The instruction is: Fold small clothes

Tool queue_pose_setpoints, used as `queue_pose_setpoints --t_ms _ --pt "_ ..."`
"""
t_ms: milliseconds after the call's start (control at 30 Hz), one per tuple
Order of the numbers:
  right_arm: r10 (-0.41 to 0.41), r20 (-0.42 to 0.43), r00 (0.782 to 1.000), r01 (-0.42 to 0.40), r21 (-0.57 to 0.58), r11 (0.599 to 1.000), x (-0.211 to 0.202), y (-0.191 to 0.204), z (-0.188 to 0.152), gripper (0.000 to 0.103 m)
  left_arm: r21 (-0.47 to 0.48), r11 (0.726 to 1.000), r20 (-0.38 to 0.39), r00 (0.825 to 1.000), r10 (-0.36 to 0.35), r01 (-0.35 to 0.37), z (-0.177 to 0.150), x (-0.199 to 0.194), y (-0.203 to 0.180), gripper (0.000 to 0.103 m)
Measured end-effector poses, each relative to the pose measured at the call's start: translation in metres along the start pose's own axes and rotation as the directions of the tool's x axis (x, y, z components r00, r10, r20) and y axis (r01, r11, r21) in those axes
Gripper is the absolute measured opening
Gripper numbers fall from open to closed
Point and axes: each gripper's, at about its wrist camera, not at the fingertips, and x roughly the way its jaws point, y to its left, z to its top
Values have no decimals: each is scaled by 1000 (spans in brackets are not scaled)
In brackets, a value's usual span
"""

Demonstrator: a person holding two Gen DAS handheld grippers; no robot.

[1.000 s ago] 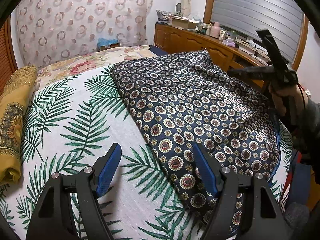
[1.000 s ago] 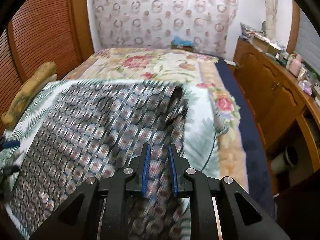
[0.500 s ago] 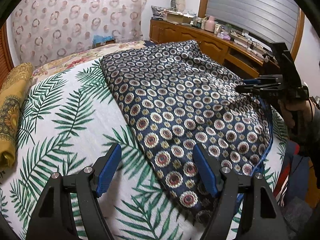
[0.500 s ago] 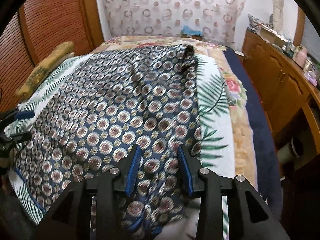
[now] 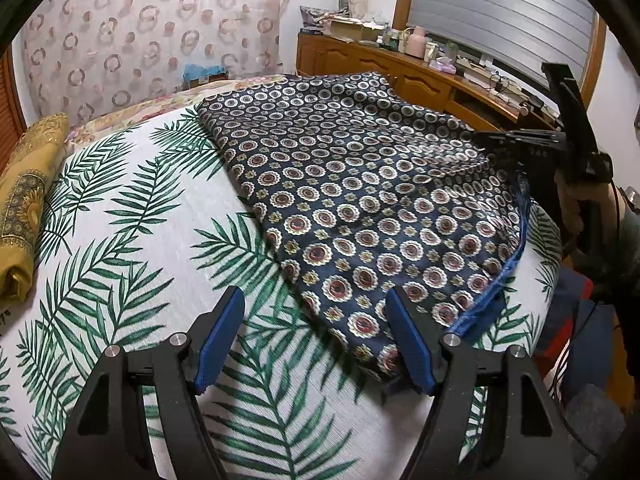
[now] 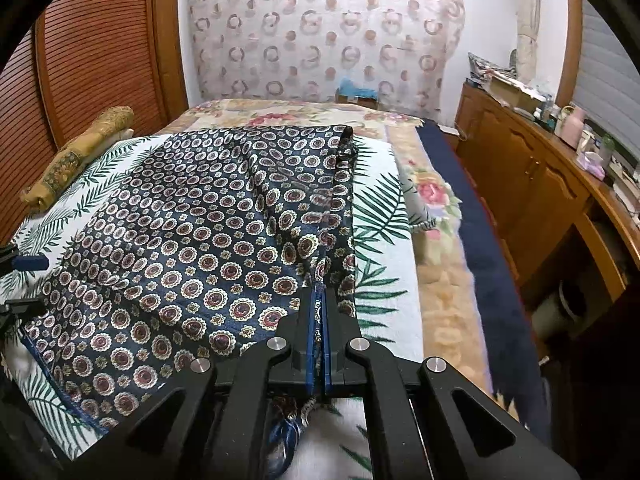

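Note:
A navy cloth with round flower medallions lies spread on the palm-leaf sheet of a bed. My left gripper hovers open over the cloth's near corner, and the cloth's edge runs between its blue pads. It touches nothing. My right gripper is shut on the cloth at its right edge, with a pinch of fabric and frayed threads bunched between the pads. In the left wrist view the right gripper reaches in from the right, held by a hand. The left gripper shows at the left edge of the right wrist view.
A folded yellow cloth lies along the bed's left side beside a louvred wooden door. A floral blanket covers the bed beyond the sheet. A long wooden cabinet with clutter on top runs along the right.
The right gripper opened wider, came in over the cloth's right edge and closed on it. The left gripper moved closer to the cloth's near corner and stayed open.

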Motion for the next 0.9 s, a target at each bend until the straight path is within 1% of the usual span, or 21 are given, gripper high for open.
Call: queue_pose_setpoints --t_ms 133,333,367,433,467,500,533,567,600,700,733,767,800,833,867,900 --pt "-16 9 1000 16 7 1000 -19 0 -4 4 -6 1000 -3 1000 -2 2 -3 -3 -4 70" --pt "-2 20 1000 3 -14 1000 -25 28 -14 5 -10 1000 -10 1000 -19 19 -8 -5 -6 61" --pt "3 18 1000 -3 -17 1000 -27 31 -16 7 -11 1000 -12 1000 -25 25 -9 -5 -6 60" --pt "17 10 1000 -17 -24 1000 -30 37 -20 16 -14 999 -18 999 -34 34 -11 -4 -6 56" --pt "27 5 1000 -27 -29 999 -31 41 -22 25 -15 999 -21 999 -40 40 -12 -4 -7 55" --pt "37 -2 999 -37 -32 999 -33 44 -24 36 -16 999 -25 999 -46 46 -14 -3 -8 54" --pt "49 -6 999 -49 -35 998 -34 47 -26 41 -13 999 -22 999 -47 47 -15 -4 -9 54" --pt "62 -8 998 -63 -39 997 -36 51 -28 49 -13 999 -22 999 -49 49 -16 -5 -9 54" --pt "75 -12 997 -76 -44 996 -37 55 -29 52 -14 998 -21 998 -57 57 -17 -6 -10 54" --pt "91 -29 995 -92 -62 994 -39 69 -35 53 -21 994 -13 994 -109 108 -20 -8 -12 53" --pt "95 -37 995 -97 -67 993 -39 72 -37 53 -16 993 -11 994 -113 113 -21 -9 -14 51" --pt "100 -45 994 -103 -71 992 -40 76 -40 53 -10 993 -12 993 -116 116 -21 -9 -15 47" --pt "108 -50 993 -112 -74 991 -40 80 -41 53 -8 992 -14 992 -122 122 -21 -9 -17 40" --pt "118 -55 991 -122 -77 990 -41 83 -43 53 -8 991 -16 991 -133 133 -21 -10 -18 30" --pt "128 -61 990 -132 -79 988 -42 85 -46 53 -10 989 -20 989 -146 146 -21 -9 -18 25" --pt "137 -66 988 -142 -82 986 -43 87 -48 53 -11 987 -22 987 -158 158 -21 -9 -19 14"
